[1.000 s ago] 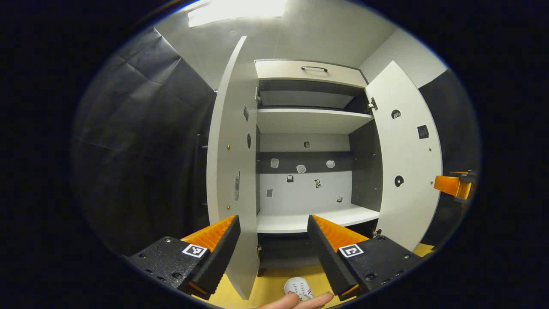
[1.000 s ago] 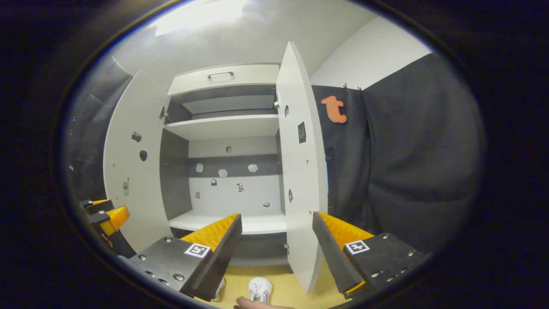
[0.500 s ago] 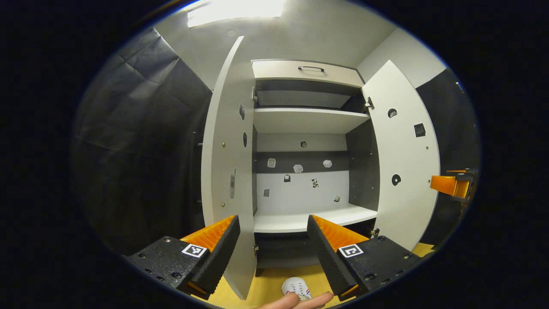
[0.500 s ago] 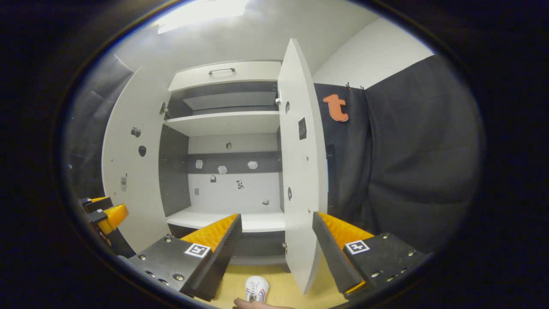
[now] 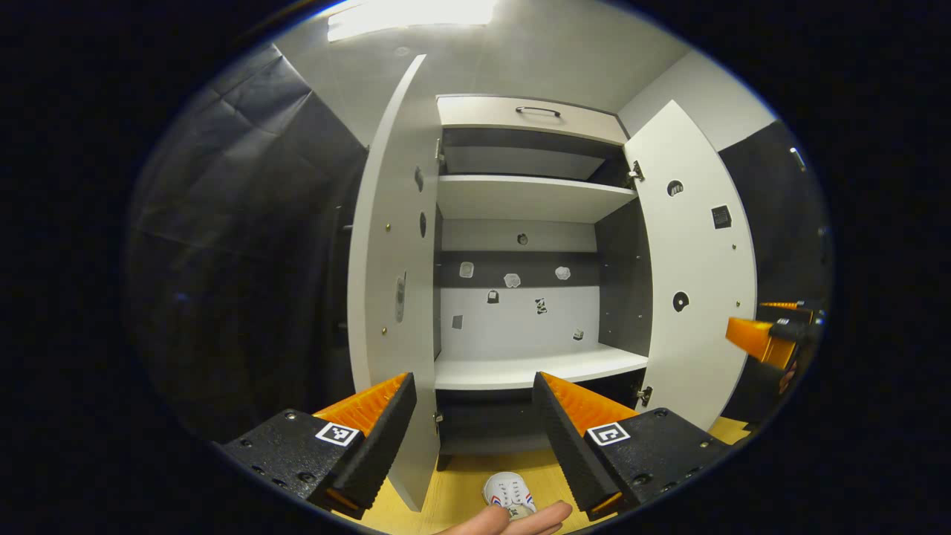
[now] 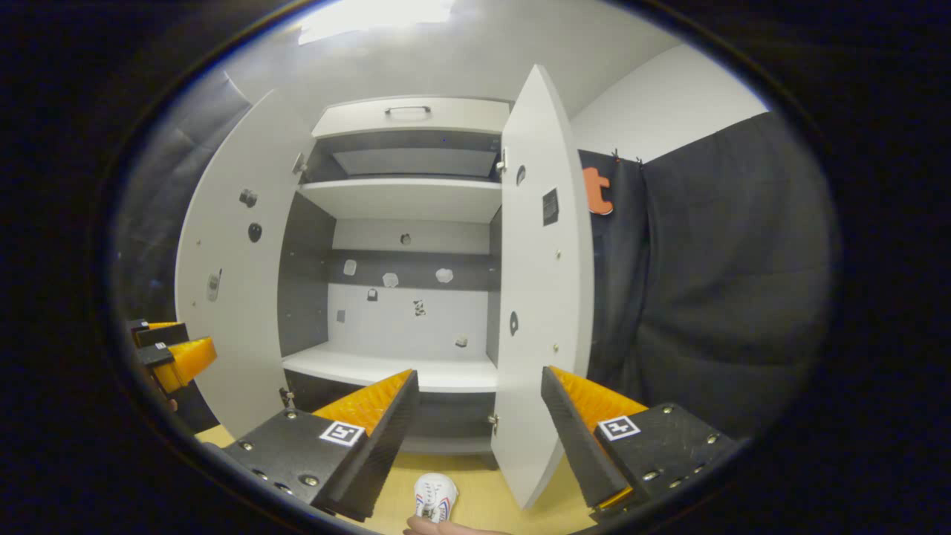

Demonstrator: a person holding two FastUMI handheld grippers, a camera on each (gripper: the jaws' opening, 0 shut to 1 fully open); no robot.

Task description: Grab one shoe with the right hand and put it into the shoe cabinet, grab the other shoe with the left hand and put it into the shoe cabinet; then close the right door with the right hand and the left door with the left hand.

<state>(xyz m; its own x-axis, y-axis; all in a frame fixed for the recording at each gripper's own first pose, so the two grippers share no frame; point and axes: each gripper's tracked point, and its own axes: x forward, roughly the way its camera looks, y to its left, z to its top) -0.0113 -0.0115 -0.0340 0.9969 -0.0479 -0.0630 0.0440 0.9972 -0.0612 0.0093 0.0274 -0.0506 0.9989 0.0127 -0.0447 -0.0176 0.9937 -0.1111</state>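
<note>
While nothing is picked up yet, I log it near to far:
left hand-held gripper (image 5: pixel 472 416): released, holding nothing.
right hand-held gripper (image 6: pixel 479 412): released, holding nothing.
shoe (image 5: pixel 510 493): on the floor (image 5: pixel 464 487) just in front of the cabinet, under my fingers (image 5: pixel 520 520).
second shoe: can't tell where.
left door (image 5: pixel 390 282), right door (image 6: pixel 542 297): both swung wide.
shoe cabinet (image 6: pixel 386 368): shelves bare.
progress: I judge every step left, starting with the right-hand grab.
</note>
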